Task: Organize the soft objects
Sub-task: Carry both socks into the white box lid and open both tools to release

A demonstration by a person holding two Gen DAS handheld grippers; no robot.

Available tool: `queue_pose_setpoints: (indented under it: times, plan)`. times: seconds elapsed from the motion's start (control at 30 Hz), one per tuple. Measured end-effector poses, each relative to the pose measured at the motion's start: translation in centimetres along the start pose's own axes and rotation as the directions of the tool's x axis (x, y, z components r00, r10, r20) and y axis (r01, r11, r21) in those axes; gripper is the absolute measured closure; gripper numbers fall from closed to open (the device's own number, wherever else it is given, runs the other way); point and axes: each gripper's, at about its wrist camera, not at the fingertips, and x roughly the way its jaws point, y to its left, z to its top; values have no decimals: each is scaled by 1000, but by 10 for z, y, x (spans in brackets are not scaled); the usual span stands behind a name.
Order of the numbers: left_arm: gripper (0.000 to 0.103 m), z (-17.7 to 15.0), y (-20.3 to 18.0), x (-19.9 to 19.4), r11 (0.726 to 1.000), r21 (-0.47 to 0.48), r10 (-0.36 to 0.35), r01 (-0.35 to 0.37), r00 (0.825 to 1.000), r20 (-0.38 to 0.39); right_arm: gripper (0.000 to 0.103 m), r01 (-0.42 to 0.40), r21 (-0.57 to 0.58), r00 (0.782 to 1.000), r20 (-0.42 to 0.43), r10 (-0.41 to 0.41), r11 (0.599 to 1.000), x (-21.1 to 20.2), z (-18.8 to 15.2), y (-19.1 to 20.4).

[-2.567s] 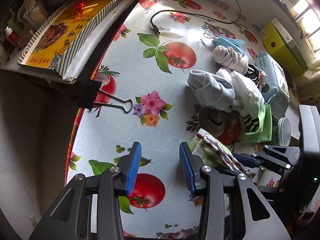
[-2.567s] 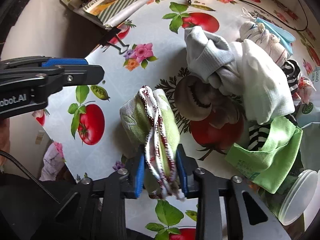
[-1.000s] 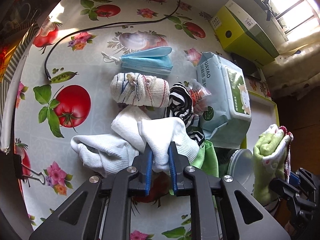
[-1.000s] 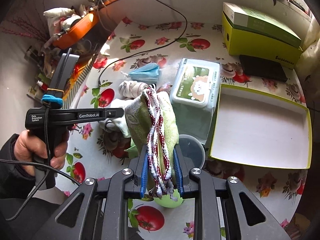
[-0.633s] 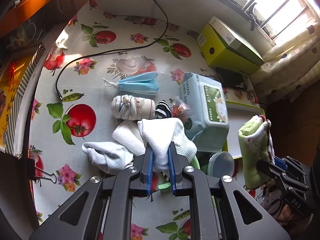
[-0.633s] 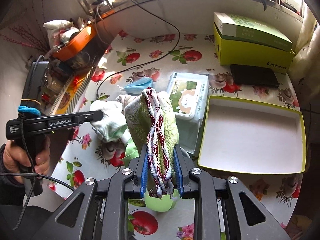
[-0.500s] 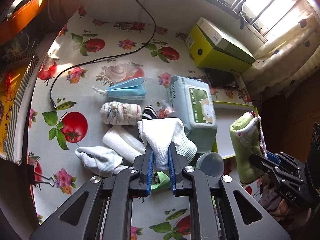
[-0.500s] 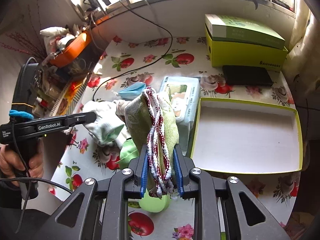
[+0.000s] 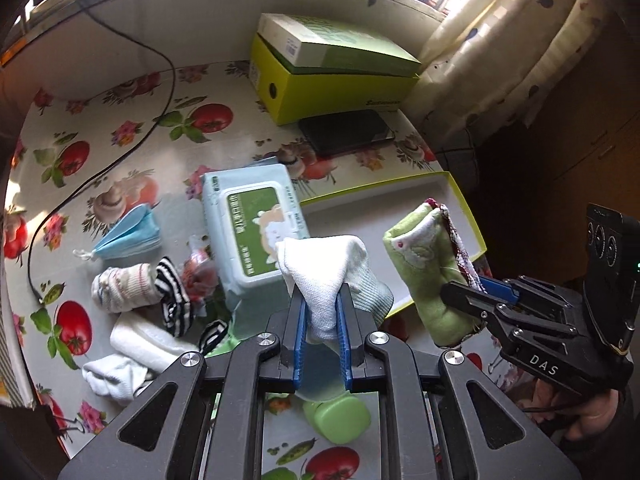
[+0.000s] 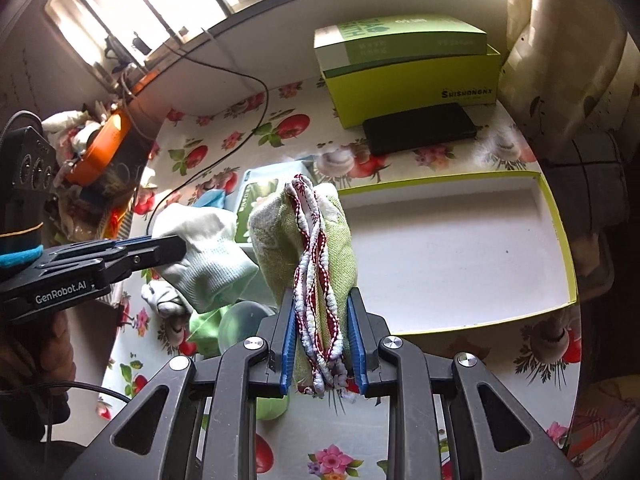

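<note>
My left fingers point(image 9: 322, 320) pinch a white sock point(image 9: 320, 268), lifted above the tabletop point(image 9: 120, 152). My right fingers point(image 10: 322, 340) clamp a green rolled cloth point(image 10: 308, 236) with red-and-white cord, held just before the open tray point(image 10: 460, 252). Only the left view shows the wipes pack point(image 9: 254, 236), blue mask point(image 9: 130, 232) and striped socks point(image 9: 176, 296); only the right view shows the tray's whole floor.

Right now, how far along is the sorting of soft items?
Nothing is stowed: the green-rimmed tray is empty. In hand: left hand-held gripper clamps a white sock, right hand-held gripper a green towel roll. Left: socks and mask on the tablecloth.
</note>
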Motion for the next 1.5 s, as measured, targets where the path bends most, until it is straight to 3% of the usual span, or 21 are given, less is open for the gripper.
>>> queue_pose_setpoints:
  times: [0.33, 0.6, 0.83, 1.07, 1.33, 1.43, 1.5]
  plan:
    - [89, 36, -31, 55, 994, 105, -2, 11, 996, -89, 81, 18, 110, 1000, 15, -20, 994, 5, 8, -43]
    - [89, 51, -45, 106, 985, 173, 17, 15, 983, -182, 81, 36, 165, 999, 1, -36, 986, 15, 8, -64]
    - [86, 61, -47, 130, 980, 200, 50, -8, 978, -204, 81, 30, 212, 1000, -13, -28, 977, 30, 16, -80]
    - [68, 65, -37, 124, 988, 154, 42, -14, 983, -181, 81, 23, 262, 999, -40, -13, 965, 57, 26, -93]
    - [68, 59, -19, 90, 996, 82, 33, -22, 992, -125, 80, -5, 285, 995, -91, 32, 958, 88, 36, -93]
    - [68, 53, -15, 78, 998, 54, 27, -22, 994, -106, 75, -13, 291, 992, -117, 49, 957, 100, 37, -90]
    - [68, 49, -13, 69, 999, 41, 33, -29, 996, -82, 64, -8, 291, 990, -131, 48, 957, 103, 35, -90]
